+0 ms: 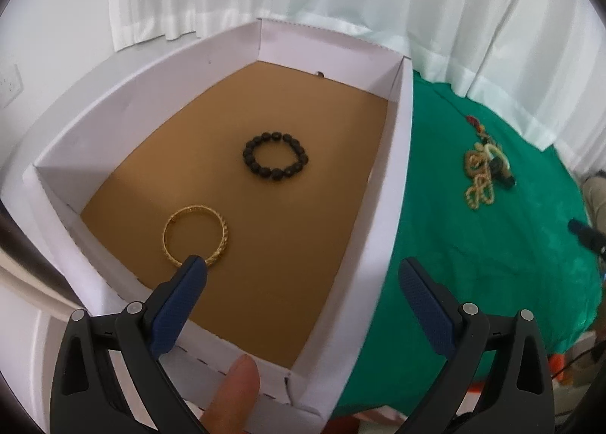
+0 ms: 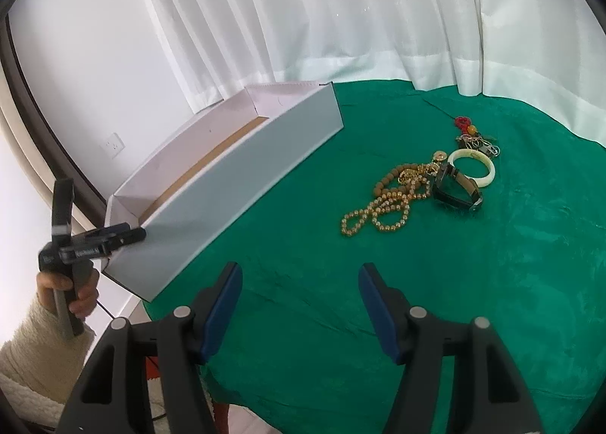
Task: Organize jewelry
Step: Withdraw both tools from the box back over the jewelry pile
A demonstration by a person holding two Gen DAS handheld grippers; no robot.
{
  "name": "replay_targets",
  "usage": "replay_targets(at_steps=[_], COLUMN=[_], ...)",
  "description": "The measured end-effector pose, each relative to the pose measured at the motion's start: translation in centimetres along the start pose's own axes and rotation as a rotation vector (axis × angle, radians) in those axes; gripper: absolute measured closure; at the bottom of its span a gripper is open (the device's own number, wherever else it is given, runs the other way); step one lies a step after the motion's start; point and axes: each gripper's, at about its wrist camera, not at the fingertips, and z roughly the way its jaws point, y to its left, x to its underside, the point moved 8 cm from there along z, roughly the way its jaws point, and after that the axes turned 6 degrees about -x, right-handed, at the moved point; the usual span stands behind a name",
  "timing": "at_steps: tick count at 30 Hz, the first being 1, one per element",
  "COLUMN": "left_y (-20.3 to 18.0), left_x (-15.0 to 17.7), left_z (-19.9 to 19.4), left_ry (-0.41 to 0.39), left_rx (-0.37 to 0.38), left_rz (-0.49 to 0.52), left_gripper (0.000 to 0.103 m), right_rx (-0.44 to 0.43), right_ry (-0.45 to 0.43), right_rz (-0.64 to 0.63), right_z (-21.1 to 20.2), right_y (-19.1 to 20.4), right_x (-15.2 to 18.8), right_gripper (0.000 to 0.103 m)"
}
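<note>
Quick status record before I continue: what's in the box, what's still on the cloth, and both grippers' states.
box: white box with a brown floor, on the green cloth
in box: gold bangle; black bead bracelet
on cloth: gold bead necklace, watch, white bangle, small red and metal trinkets, all in one cluster
left gripper: open, empty, over the box's near end
right gripper: open, empty, above bare cloth, short of the cluster

Bangle (image 1: 196, 236) and bead bracelet (image 1: 275, 156) in box (image 1: 394, 168); jewelry heap (image 2: 416, 187) on cloth (image 2: 341, 301) to its right.
</note>
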Motion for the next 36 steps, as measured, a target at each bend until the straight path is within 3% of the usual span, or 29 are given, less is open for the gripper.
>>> replay_targets(at_steps=[5,10,14,19,26,29,31,32,36], left_y=[-0.9,-3.8,-6.0,-7.8,-8.1,-7.8,-7.9,-8.2,-10.3], left_x=[0.3,1.1,2.1,3.6,5.0,4.5,3.9,3.5,2.1], left_z=[0.5,1.5,1.2,-0.1,-1.2,-2.7,-4.5,-5.7,-9.9], left_ry=[0.026,0.08,0.065,0.069,0.061,0.006,-0.046,-0.077,-0.192], left_rx=[-0.006,0.006,-0.019,0.015,-0.018,-0.046,-0.069,-0.065,-0.012], left_rz=[0.074,0.23,0.356,0.389,0.389,0.378,0.383,0.382,0.375], left_gripper=[0.002,0.002,0.002,0.002,0.002,0.002,0.002,0.002,0.0], right_rx=[-0.002,-0.003,0.004,0.018,0.032,0.059,0.084,0.109,0.2], right_ry=[-0.001,-0.003,-0.01,-0.021,-0.042,-0.055,-0.068,-0.073,-0.08], right_rz=[-0.013,0.0,0.01,0.029,0.019,0.006,0.004,0.007,0.028], right_z=[-0.1,-0.3,-0.8,-1.6,-2.6,-3.4,-4.1,-4.6,-6.1], right_y=[0.6,0.5,0.2,-0.6,-0.4,-0.6,-1.1,-1.6,-3.9], right_x=[0.3,0.6,0.9,1.0,1.1,1.1,1.1,1.3,2.4], right_gripper=[0.038,0.038,0.038,0.038,0.038,0.037,0.029,0.023,0.017])
